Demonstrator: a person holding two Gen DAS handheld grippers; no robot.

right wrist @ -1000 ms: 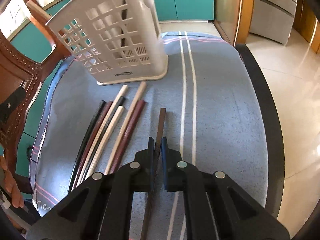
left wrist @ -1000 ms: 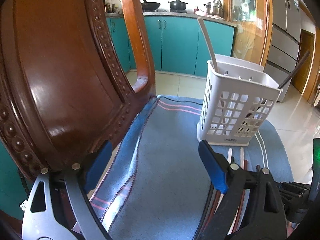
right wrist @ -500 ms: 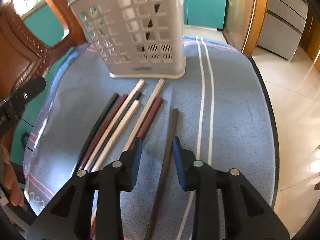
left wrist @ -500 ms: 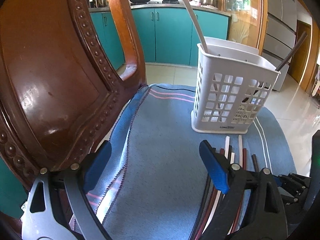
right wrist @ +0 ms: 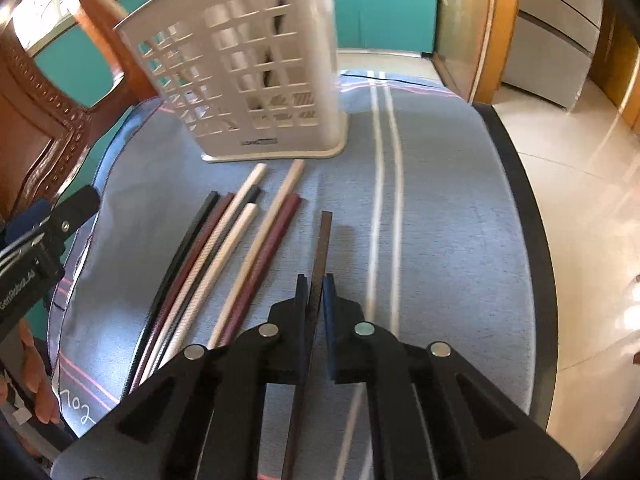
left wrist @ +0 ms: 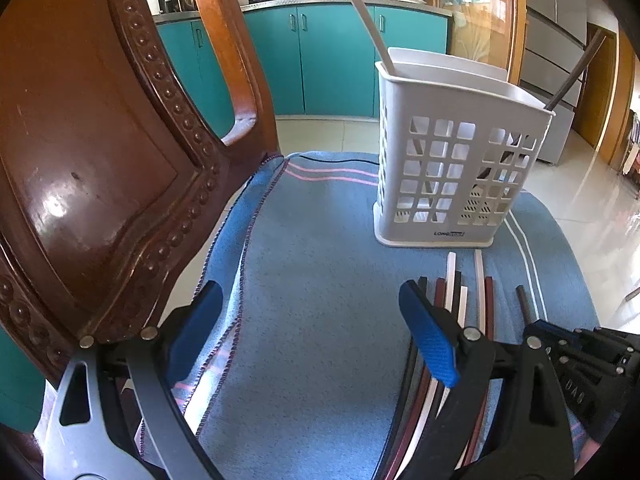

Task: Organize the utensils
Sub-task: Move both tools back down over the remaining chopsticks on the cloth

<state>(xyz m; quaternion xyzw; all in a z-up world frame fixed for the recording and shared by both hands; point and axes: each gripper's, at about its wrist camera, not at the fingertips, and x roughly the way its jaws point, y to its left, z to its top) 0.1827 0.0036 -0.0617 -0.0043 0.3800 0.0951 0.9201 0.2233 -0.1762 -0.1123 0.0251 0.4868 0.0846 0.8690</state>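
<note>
Right hand-held gripper (right wrist: 317,300) reclamped on dark chopstick (right wrist: 323,240), left hand-held gripper (left wrist: 308,320) agape, empty.

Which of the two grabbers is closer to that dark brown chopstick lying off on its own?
The right. The right gripper is shut on the dark brown chopstick. The left gripper hangs open over bare blue cloth, left of the chopstick bundle.

Carved wooden chair (left wrist: 100,152) beside blue striped cloth (left wrist: 312,300); teal cabinets (left wrist: 336,60) and fridge (left wrist: 556,20) behind
</note>
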